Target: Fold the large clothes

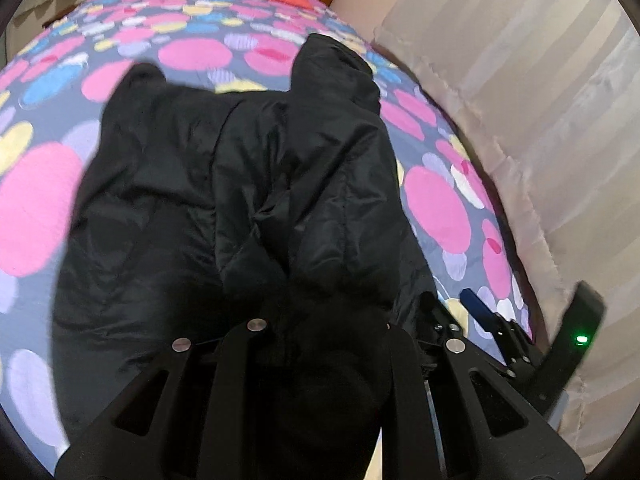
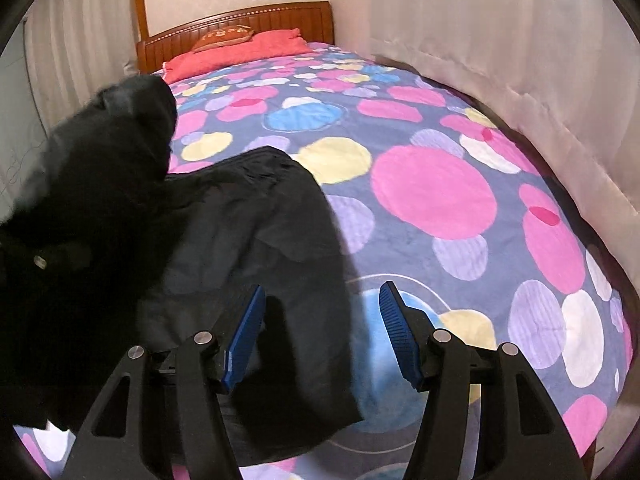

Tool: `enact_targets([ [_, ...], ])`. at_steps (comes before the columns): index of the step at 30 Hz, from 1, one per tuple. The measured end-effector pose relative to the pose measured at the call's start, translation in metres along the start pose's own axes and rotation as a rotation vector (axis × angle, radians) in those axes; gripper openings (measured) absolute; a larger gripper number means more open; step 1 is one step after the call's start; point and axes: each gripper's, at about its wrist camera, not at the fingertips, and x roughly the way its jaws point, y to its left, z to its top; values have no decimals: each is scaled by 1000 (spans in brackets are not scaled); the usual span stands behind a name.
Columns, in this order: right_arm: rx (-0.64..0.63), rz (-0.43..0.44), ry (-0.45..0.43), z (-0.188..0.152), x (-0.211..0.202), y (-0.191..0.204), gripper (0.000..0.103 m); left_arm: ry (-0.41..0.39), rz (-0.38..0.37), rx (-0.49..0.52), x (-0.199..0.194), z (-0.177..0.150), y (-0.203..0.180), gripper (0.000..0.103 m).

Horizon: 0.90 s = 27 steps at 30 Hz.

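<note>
My left hand-held gripper (image 1: pixel 320 320) looks clamped on bunched black jacket (image 1: pixel 240 184) fabric, its tips buried; the right hand-held gripper (image 2: pixel 322 336) gapes empty over the hem. The jacket lies on the bed (image 2: pixel 440 200): puffy, slick, light; I'd pinch seams.

No legible text, label or number appears; the gold marking on the orange cushion (image 2: pixel 224 35) at the headboard (image 2: pixel 276 16) is too blurred to read.
</note>
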Motion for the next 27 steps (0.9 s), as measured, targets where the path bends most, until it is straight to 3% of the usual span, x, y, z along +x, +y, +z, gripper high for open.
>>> enact_targets([
  [8, 19, 0, 13, 0, 7, -11, 59, -21, 69, 70, 36, -17, -15, 15],
  [16, 20, -7, 13, 1, 5, -11, 59, -28, 65, 69, 28, -16, -14, 16],
  [22, 15, -19, 7, -2, -1, -11, 59, -47, 49, 89, 12, -17, -28, 29],
  [27, 12, -29, 1, -3, -7, -13, 59, -75, 1, 107, -11, -19, -40, 47],
])
